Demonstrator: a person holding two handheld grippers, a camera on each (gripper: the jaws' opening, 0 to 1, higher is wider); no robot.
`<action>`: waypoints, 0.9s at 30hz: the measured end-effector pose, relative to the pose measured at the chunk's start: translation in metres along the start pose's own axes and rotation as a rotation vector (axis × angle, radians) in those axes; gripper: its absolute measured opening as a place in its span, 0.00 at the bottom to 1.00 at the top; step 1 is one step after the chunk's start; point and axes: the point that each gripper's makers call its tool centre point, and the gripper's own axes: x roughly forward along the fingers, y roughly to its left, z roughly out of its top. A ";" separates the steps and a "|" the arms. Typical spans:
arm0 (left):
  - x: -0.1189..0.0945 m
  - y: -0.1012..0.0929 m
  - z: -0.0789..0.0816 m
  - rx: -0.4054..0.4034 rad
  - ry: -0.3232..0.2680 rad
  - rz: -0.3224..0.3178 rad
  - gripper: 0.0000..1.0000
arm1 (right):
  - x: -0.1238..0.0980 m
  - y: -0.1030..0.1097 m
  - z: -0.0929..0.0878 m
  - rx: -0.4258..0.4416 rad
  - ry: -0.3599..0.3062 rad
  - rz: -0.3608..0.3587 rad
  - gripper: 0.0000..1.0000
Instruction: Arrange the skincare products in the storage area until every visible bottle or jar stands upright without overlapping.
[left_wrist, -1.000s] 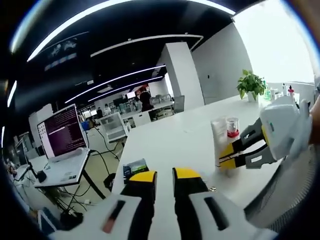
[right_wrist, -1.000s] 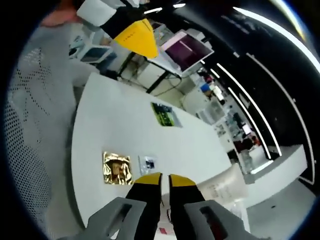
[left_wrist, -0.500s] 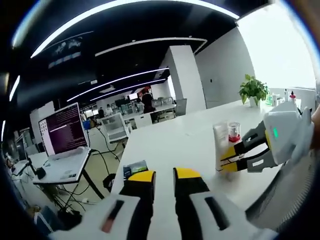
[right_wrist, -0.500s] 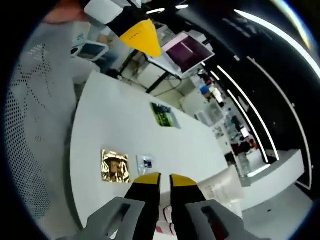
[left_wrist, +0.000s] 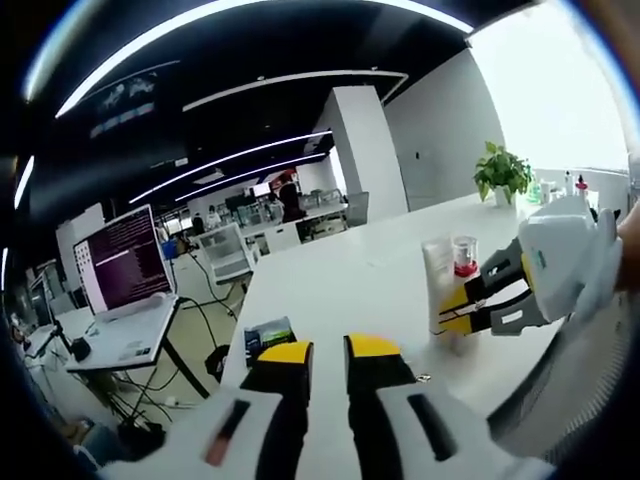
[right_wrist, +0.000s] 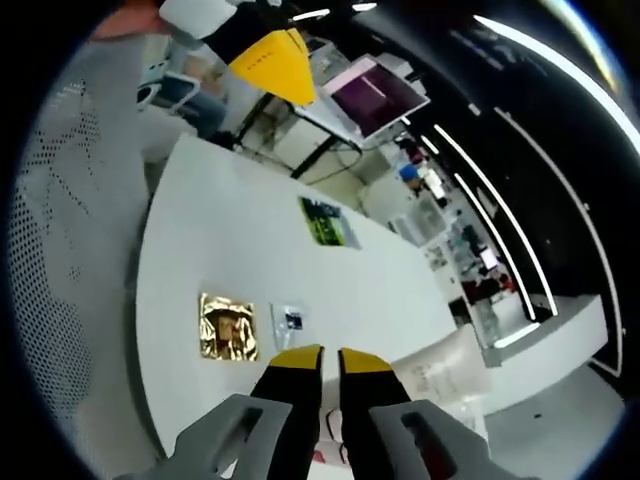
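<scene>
White tube pinched upright in our right gripper (left_wrist: 462, 308), over the white table (left_wrist: 350, 275).
Left gripper (left_wrist: 329, 352) jaws nearly together, holding nothing. The white tube (left_wrist: 438, 285) stands between the right jaws, a small jar with a red band (left_wrist: 465, 255) just beyond. Ahead of the right gripper (right_wrist: 320, 355): gold packet (right_wrist: 227, 326), small sachet (right_wrist: 290, 319), green card (right_wrist: 324, 221). Laptop (left_wrist: 125, 272) far left.

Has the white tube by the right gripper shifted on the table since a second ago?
No. The white tube stands beside the red-capped jar, as before.

Tube (left_wrist: 437, 283) beside jar (left_wrist: 465, 256) on table (left_wrist: 350, 285)
</scene>
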 end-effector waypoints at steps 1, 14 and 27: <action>0.000 0.000 0.000 0.002 -0.004 0.001 0.12 | 0.000 0.002 0.000 -0.002 0.001 0.004 0.01; 0.002 -0.002 0.001 0.016 -0.002 -0.014 0.12 | 0.005 0.009 -0.003 0.002 0.023 0.028 0.00; 0.004 -0.001 0.003 0.010 -0.007 -0.005 0.12 | 0.005 0.011 -0.012 0.010 0.039 0.040 0.00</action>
